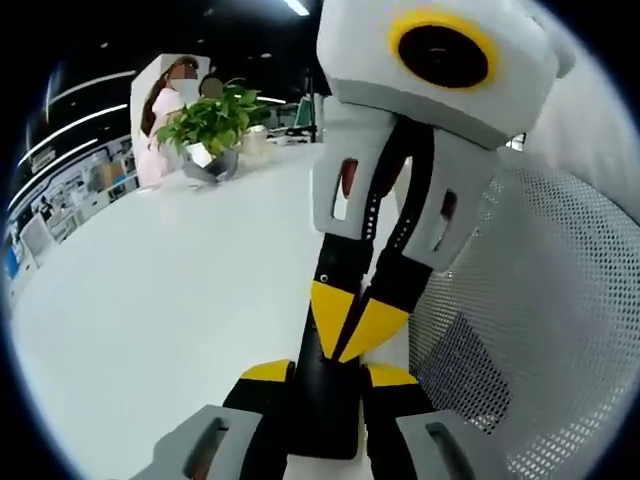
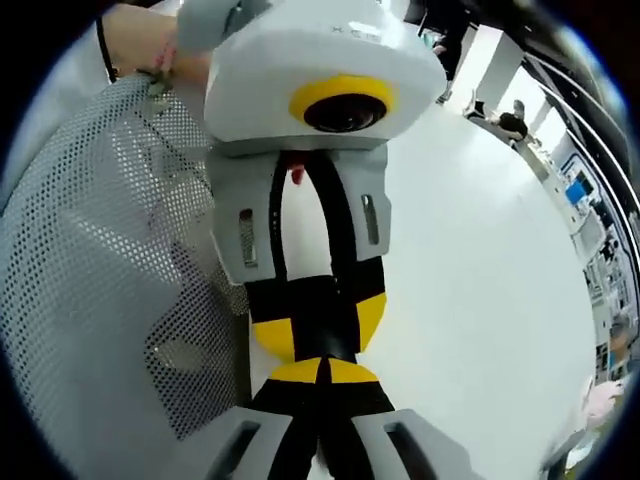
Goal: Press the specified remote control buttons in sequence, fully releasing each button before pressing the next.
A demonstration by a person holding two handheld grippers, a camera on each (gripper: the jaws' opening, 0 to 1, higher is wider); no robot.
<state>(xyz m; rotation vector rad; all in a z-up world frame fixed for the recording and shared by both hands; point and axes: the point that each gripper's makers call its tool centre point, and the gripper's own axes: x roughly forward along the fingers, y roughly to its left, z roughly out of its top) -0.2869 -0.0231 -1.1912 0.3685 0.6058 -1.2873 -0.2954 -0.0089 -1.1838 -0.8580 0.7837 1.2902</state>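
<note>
My left gripper [image 1: 328, 374] is shut on a black remote control [image 1: 325, 420], which stands up between its yellow-tipped jaws. My right gripper [image 1: 350, 325] comes down from above with its jaws shut, the yellow tips together against the remote's face. In the right gripper view, my right gripper [image 2: 325, 372] meets the remote [image 2: 318, 300], which the left gripper [image 2: 320, 325] clamps from the far side. The remote's buttons are hidden behind the jaws.
Under both grippers lies a white table [image 1: 170, 290]. A white mesh chair back [image 1: 540, 330] stands close beside them, also seen as mesh [image 2: 90, 280]. A potted green plant [image 1: 212, 125] sits at the table's far end, with a person [image 1: 160, 110] behind it.
</note>
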